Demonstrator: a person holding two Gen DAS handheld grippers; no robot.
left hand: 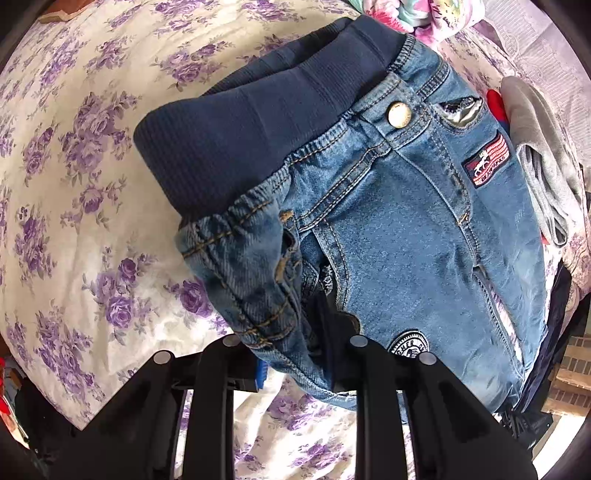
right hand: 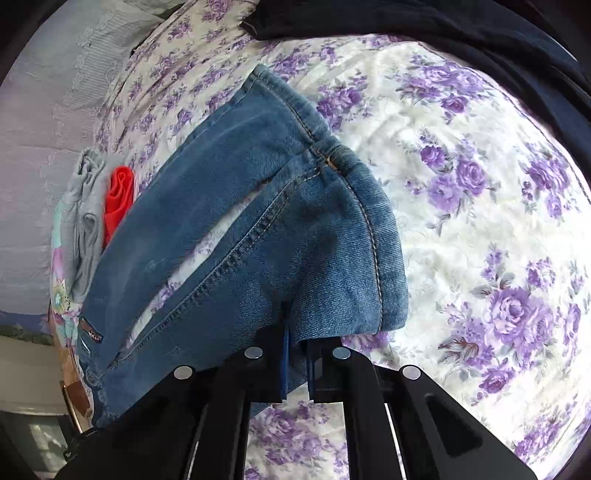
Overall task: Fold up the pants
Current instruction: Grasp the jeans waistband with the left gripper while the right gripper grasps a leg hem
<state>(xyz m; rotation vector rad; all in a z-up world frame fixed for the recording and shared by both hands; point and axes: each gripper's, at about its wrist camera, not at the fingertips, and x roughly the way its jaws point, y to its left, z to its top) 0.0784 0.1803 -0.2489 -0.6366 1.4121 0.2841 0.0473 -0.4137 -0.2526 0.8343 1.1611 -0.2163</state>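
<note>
Left wrist view shows the small blue denim pants with a wide navy ribbed waistband (left hand: 369,206) spread over the white bedsheet printed with purple roses (left hand: 74,184), waistband toward the far side, a round metal button (left hand: 399,114) at the fly and a striped embroidered patch (left hand: 487,159) on the hip. The black left gripper (left hand: 295,354) has its fingers closed around a bunched fold of denim at the waist side seam, the fabric rising between them. Beyond the pants lies a grey folded garment (left hand: 535,158) beside something red. Right wrist view shows the leg end of the same pants (right hand: 258,240), hems stacked, resting on the floral bedsheet (right hand: 480,221). The black right gripper (right hand: 297,354) pinches the denim near the hem, its blue pads (right hand: 284,362) pressed narrowly on the cloth. Near the pants' far edge sit a red folded cloth (right hand: 118,199) and the grey garment (right hand: 83,206); a dark navy fabric (right hand: 443,33) drapes across the top.
</note>
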